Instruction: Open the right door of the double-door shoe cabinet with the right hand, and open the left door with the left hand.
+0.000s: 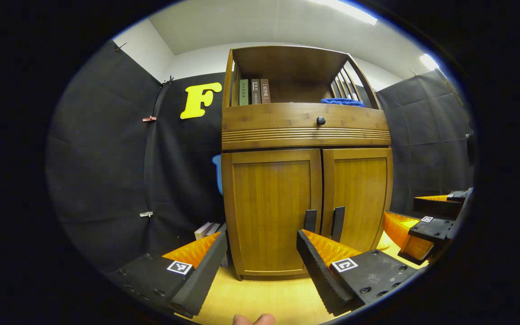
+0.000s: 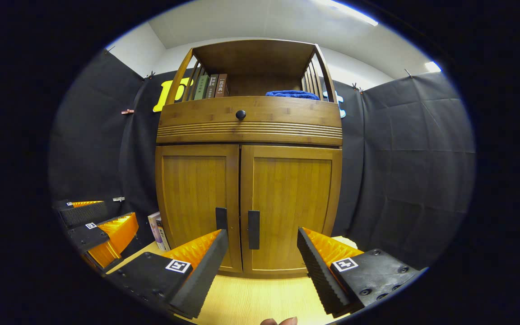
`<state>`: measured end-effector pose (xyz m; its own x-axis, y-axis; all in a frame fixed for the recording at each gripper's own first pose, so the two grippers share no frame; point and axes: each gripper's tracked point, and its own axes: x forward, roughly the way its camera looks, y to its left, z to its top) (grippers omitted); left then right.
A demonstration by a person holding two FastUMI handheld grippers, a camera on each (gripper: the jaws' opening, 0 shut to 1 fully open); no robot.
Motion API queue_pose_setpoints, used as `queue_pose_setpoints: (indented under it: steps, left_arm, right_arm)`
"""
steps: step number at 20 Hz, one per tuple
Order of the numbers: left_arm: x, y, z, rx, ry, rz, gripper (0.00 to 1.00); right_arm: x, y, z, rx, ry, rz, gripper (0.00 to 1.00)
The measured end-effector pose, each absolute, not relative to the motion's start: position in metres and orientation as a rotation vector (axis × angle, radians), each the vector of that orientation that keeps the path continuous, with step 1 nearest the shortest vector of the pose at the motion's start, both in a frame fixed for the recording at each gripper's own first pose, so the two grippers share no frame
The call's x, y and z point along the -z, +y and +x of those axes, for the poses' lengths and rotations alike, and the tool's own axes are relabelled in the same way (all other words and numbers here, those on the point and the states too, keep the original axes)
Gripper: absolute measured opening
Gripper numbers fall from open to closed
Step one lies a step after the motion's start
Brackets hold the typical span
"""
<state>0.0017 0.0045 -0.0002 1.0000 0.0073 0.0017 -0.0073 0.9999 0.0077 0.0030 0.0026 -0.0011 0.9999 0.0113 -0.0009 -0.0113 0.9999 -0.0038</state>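
Right gripper view: right door's handle (image 2: 253, 229) between, beyond spread fingers (image 2: 206, 266).

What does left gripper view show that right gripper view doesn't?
Left gripper view adds a blue object at the cabinet's left side, plus the right tool, open, from the side. Right gripper view adds the left tool, open, from the side. Both: left door and right door closed, two dark handles, drawer knob, shelf books, blue cloth.

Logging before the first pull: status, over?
Both grippers open, short of cabinet. Both doors shut, handles untouched. Path clear.
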Motion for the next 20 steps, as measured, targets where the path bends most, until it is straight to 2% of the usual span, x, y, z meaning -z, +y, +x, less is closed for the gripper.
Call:
queue_pose_setpoints:
  steps: [6,7,8,9,11,14,20]
  left_arm:
    - [0.002,0.006,0.007,-0.007,0.0,0.003,0.99]
    - [0.001,0.006,0.007,-0.006,-0.003,0.003,0.99]
    - [0.0,0.007,0.008,-0.007,-0.005,0.004,0.96]
    - [0.0,0.008,0.009,-0.008,-0.007,0.006,0.99]
    - [0.0,0.01,0.011,-0.01,-0.011,0.011,0.99]
    - [0.004,0.014,0.014,-0.009,-0.002,0.01,0.99]
    - [0.02,0.02,0.025,-0.005,0.032,0.009,0.99]
  right_arm:
    - [0.0,-0.001,0.007,-0.002,0.002,-0.004,0.98]
    - [0.001,0.0,0.007,-0.003,0.003,-0.002,0.96]
    - [0.001,0.0,0.008,-0.005,0.004,0.0,0.98]
    - [0.002,0.0,0.011,-0.008,0.005,0.002,0.98]
    - [0.005,0.003,0.018,-0.017,0.009,0.006,0.98]
    - [0.017,0.005,0.038,-0.013,0.027,0.004,0.96]
    - [0.046,0.006,0.103,-0.012,0.074,-0.023,0.98]
